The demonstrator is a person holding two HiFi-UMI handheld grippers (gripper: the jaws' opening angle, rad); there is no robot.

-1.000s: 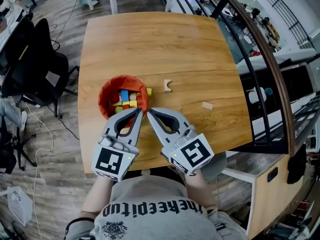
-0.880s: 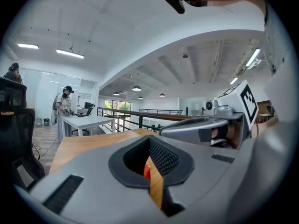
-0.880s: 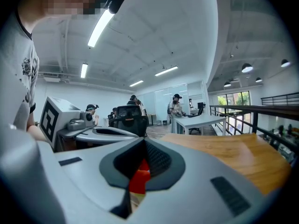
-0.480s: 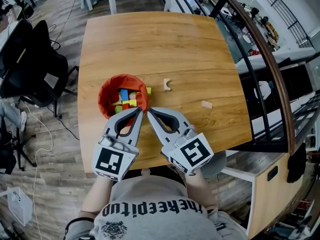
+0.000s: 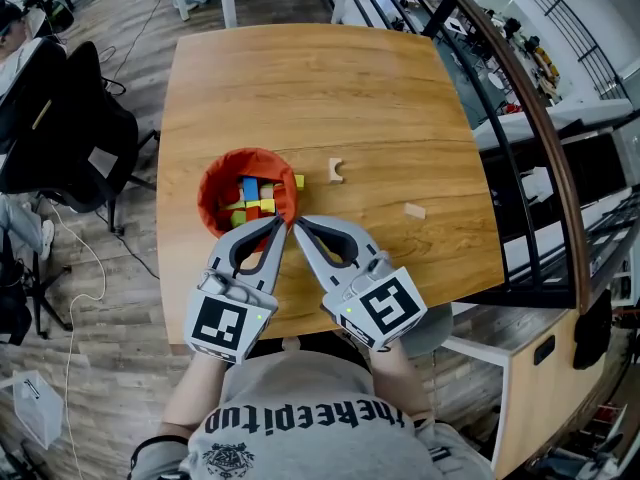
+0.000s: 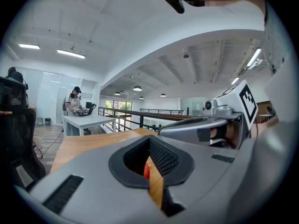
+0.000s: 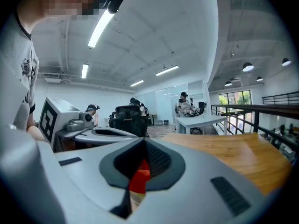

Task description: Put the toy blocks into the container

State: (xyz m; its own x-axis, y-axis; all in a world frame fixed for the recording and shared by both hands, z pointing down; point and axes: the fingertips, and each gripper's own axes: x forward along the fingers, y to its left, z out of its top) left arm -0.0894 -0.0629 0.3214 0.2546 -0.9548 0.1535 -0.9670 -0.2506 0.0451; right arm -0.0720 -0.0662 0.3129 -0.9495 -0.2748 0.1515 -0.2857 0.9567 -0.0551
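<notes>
Both shut tight and empty. Left gripper (image 5: 277, 221): jaws pressed together, nothing between them, tip right by the near rim of the container (image 5: 209, 184); contact impossible to judge. Right gripper (image 5: 298, 224): likewise closed on nothing, tip just beside the left one, over bare table (image 5: 300, 88). Smooth grey plastic shells, black ribbed pads, a black-and-white marker cube at the back of each.

Round orange-red container, soft-looking with a crumpled wall, on the near left part of the table. Inside it, toy blocks (image 5: 252, 198) in blue, yellow, green and red, heaped together. Just outside its right rim, a small yellow block (image 5: 298, 182). Further right, a pale wooden arch block (image 5: 336, 171) with a half-round cut-out. Well apart, toward the right edge, a plain oblong wooden block (image 5: 414, 210). Warm wood-grain tabletop, rounded corners.
</notes>
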